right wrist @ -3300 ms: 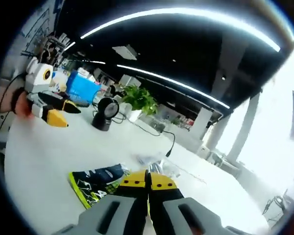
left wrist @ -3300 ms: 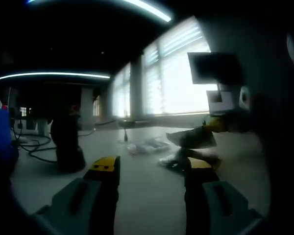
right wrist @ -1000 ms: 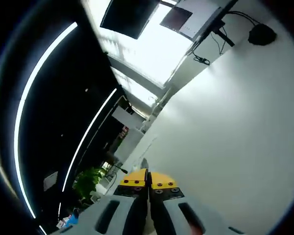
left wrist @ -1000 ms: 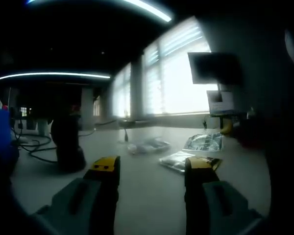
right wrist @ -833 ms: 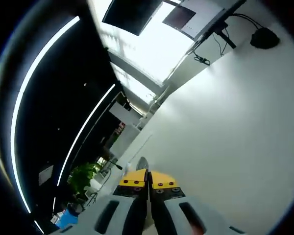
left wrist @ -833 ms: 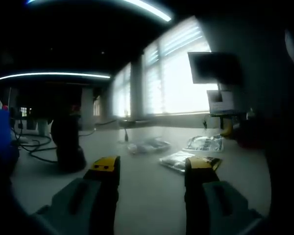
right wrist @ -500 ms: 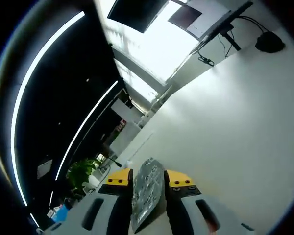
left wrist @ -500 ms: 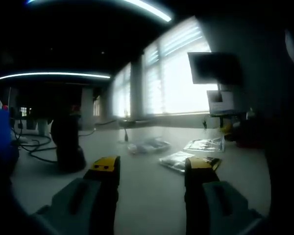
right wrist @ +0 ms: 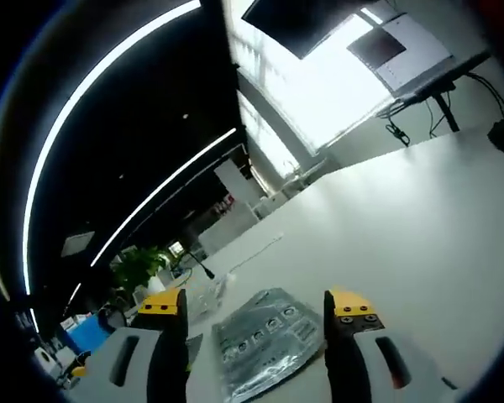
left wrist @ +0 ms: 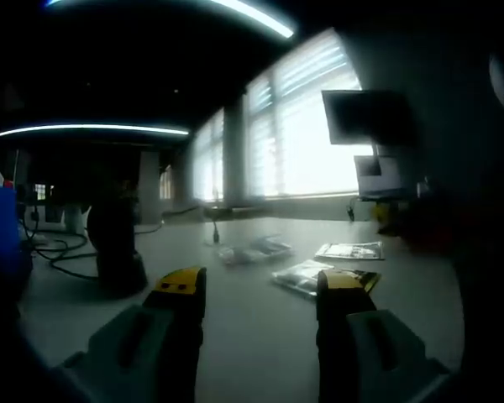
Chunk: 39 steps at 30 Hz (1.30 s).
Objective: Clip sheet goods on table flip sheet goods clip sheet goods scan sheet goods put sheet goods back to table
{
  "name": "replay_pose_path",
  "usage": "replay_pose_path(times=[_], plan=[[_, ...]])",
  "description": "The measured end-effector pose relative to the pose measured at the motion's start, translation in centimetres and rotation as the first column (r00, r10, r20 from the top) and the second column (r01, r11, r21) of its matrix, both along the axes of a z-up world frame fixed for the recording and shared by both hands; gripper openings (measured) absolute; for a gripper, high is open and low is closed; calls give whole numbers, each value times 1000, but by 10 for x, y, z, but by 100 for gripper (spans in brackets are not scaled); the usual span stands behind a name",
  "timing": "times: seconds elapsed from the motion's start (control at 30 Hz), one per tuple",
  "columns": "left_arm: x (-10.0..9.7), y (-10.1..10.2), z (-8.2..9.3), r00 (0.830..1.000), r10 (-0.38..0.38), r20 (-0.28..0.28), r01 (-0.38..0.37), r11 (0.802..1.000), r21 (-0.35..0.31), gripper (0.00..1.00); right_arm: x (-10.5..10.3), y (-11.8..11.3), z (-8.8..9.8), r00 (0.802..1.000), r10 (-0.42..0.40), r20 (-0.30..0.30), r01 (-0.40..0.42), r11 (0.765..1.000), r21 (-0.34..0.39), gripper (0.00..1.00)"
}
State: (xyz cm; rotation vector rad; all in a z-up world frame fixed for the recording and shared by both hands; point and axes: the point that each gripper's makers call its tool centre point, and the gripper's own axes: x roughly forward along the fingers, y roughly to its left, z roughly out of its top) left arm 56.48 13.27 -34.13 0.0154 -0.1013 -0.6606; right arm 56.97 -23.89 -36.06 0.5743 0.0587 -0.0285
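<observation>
Right gripper (right wrist: 258, 306) hanging released over sheet goods (right wrist: 265, 337) lying on worktop (right wrist: 420, 252); left gripper (left wrist: 260, 284) gaping, holding nothing.

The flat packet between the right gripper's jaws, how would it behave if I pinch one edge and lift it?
The flat packet looks thin and lies flush on the table, so it is probably light and would droop. Its sheen suggests slippery film.
</observation>
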Motion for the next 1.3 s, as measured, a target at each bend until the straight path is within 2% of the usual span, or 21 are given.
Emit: replay_pose_path(times=[0.17, 0.23, 0.27, 0.37, 0.4, 0.43, 0.5, 0.53, 0.57, 0.6, 0.63, 0.67, 0.7, 0.73, 0.77, 0.8, 0.87, 0.9, 1.03, 1.13, 1.3], plan=[[0, 0, 0, 1000, -1, 0, 1, 1000, 1, 46, 13, 10, 12, 994, 109, 18, -105, 981, -166, 62], [0, -1, 0, 1000, -2, -1, 2, 1000, 2, 46, 18, 24, 13, 982, 189, -8, -186, 955, -230, 63], [0, -1, 0, 1000, -2, -1, 2, 1000, 1, 46, 21, 33, 18, 972, 237, 5, -226, 934, -276, 62], [0, -1, -1, 1000, -1, -1, 1, 1000, 3, 46, 26, 56, 19, 935, 352, -38, -343, 876, -340, 60], [0, 0, -1, 1000, 0, 0, 0, 1000, 3, 46, 28, 59, 21, 926, 372, -58, -363, 843, -397, 60], [0, 0, 0, 1000, 1, -1, -1, 1000, 3, 46, 32, 61, 23, 916, 392, -82, -381, 791, -478, 59], [1, 0, 0, 1000, 2, -1, -2, 1000, 1, 46, 34, 68, 20, 878, 454, -152, -460, 715, -527, 58], [1, 0, -1, 1000, 1, -1, -1, 1000, 1, 46, 32, 74, 15, 842, 501, -203, -522, 657, -543, 58], [1, 0, -1, 1000, 0, -1, 0, 1000, 2, 46, 36, 72, 14, 828, 511, -231, -540, 614, -576, 59], [1, 0, -1, 1000, 0, -1, 0, 1000, 3, 46, 37, 73, 9, 798, 539, -270, -575, 548, -607, 58], [1, 0, -1, 1000, -1, -1, 1, 1000, 2, 46, 36, 73, 2, 770, 552, -320, -612, 501, -612, 56], [1, 0, 0, 1000, 0, -1, 0, 1000, 0, 46, 34, 76, -3, 737, 578, -351, -651, 467, -598, 55], [1, 0, 0, 1000, 1, -1, -1, 1000, -1, 46, 29, 81, -9, 689, 612, -388, -700, 422, -576, 55], [1, 0, 0, 1000, 1, -1, -1, 1000, -2, 46, 29, 81, -10, 679, 616, -400, -710, 412, -571, 58], [1, 1, 0, 1000, 2, -1, -2, 1000, -3, 46, 34, 78, -9, 690, 606, -396, -698, 411, -586, 56], [1, 1, 0, 1000, 2, -1, -2, 1000, -2, 46, 35, 77, -12, 668, 614, -420, -712, 364, -601, 53], [1, 1, 0, 1000, 1, -1, -1, 1000, -3, 46, 41, 70, -18, 640, 622, -451, -738, 336, -585, 54], [1, 0, 0, 1000, 1, -1, -1, 1000, -3, 46, 39, 70, -23, 609, 633, -477, -762, 301, -573, 56], [1, 0, 0, 1000, 1, -1, -1, 1000, -2, 46, 45, 61, -35, 587, 631, -507, -785, 289, -548, 57], [1, 0, 0, 1000, 1, -1, -1, 1000, -2, 46, 47, 57, -42, 584, 619, -525, -790, 284, -543, 56], [1, 0, 0, 1000, 1, -2, -1, 1000, -1, 46, 46, 55, -54, 586, 601, -543, -796, 302, -525, 54]])
